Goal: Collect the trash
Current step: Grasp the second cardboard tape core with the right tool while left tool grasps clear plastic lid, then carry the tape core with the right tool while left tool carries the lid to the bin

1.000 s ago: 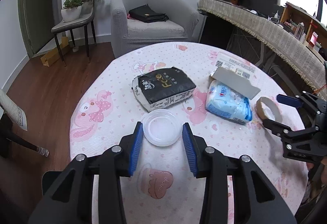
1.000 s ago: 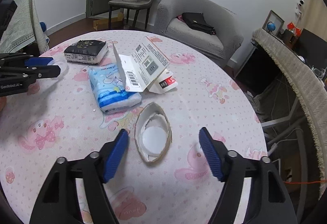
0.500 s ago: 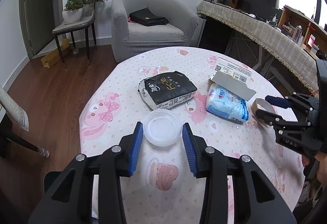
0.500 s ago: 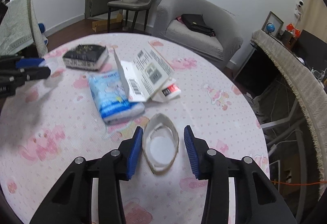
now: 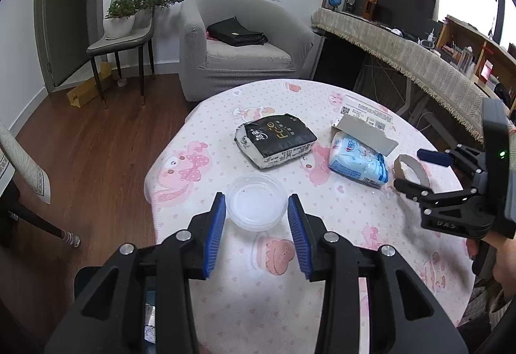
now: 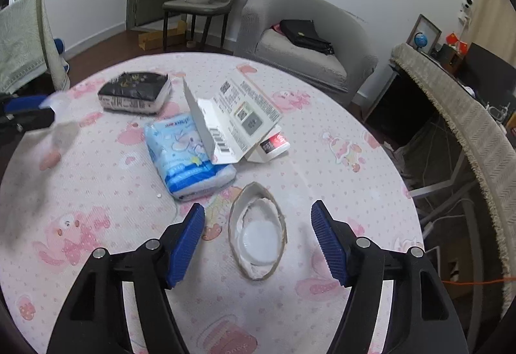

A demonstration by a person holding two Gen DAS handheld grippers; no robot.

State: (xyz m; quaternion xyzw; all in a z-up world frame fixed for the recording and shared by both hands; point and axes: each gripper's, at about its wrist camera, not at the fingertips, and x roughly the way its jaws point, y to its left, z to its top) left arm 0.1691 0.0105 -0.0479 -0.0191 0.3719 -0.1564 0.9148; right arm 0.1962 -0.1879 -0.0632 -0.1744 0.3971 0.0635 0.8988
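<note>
My left gripper (image 5: 254,218) is shut on a clear plastic lid (image 5: 256,205), held between its blue pads above the table's near left edge. My right gripper (image 6: 258,236) is open, its fingers either side of a squashed brown cardboard tape ring (image 6: 257,234) that lies on the tablecloth. The ring also shows in the left wrist view (image 5: 411,168), with the right gripper (image 5: 416,171) around it. A black packet (image 5: 277,139), a blue tissue pack (image 5: 356,160) and an opened white cardboard box (image 6: 235,118) lie further in.
The round table (image 6: 322,102) has a pink patterned cloth. A grey armchair (image 5: 238,47) with a black bag, a chair with potted plants (image 5: 124,20) and a long sideboard (image 5: 403,54) stand beyond. Wooden floor lies to the left.
My left gripper has lifted back with the lid, away from the packets. My right gripper narrowed around the tape ring half a second ago and has opened wide again.
</note>
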